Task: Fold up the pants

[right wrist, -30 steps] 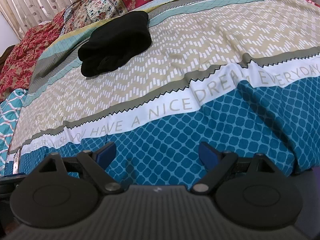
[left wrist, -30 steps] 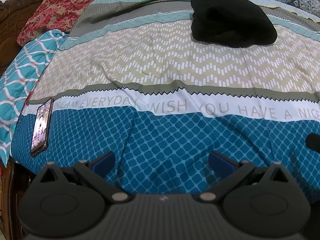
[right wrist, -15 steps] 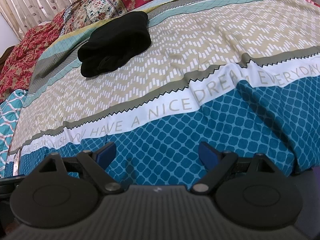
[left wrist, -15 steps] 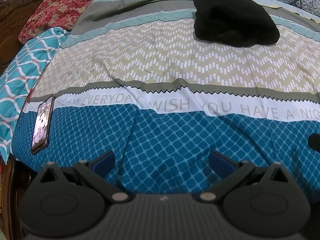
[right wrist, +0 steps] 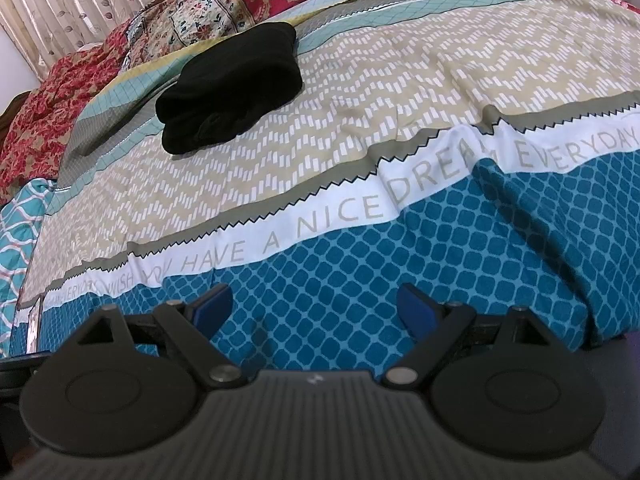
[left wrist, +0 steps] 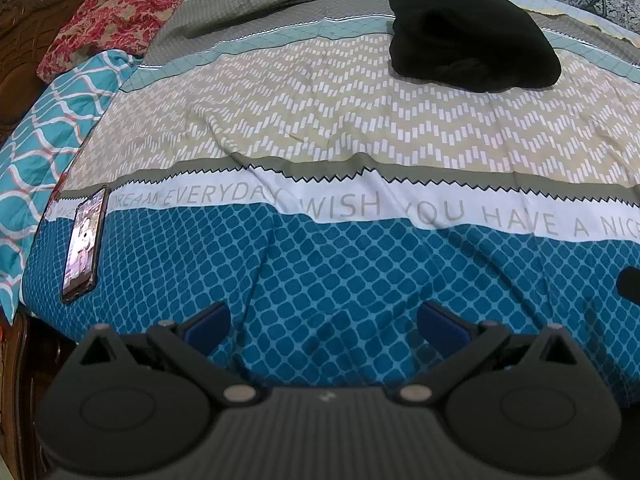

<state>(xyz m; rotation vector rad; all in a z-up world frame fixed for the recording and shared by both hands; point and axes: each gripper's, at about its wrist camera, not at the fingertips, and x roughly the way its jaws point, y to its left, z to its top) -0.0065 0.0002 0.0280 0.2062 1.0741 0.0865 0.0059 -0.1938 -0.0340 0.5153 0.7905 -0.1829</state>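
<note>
Left wrist view: the left gripper (left wrist: 322,322) hangs over the blue band of the bedspread (left wrist: 320,264), fingers spread wide and holding nothing. The black pants (left wrist: 472,56) lie bundled far up the bed, well apart. A phone (left wrist: 84,244) lies near the bed's left edge.

Right wrist view: the right gripper (right wrist: 314,310) likewise has its fingers apart and empty above the bedspread (right wrist: 440,248); the pants (right wrist: 230,88) sit far off near the floral pillows (right wrist: 224,4).

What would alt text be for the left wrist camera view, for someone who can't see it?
A bundled heap of black fabric pants lies at the far side of a bed covered by a blue, white and beige patterned bedspread. The open, empty left gripper sits over the near edge. A dark smartphone with lit screen rests at the bedspread's left edge.
</note>
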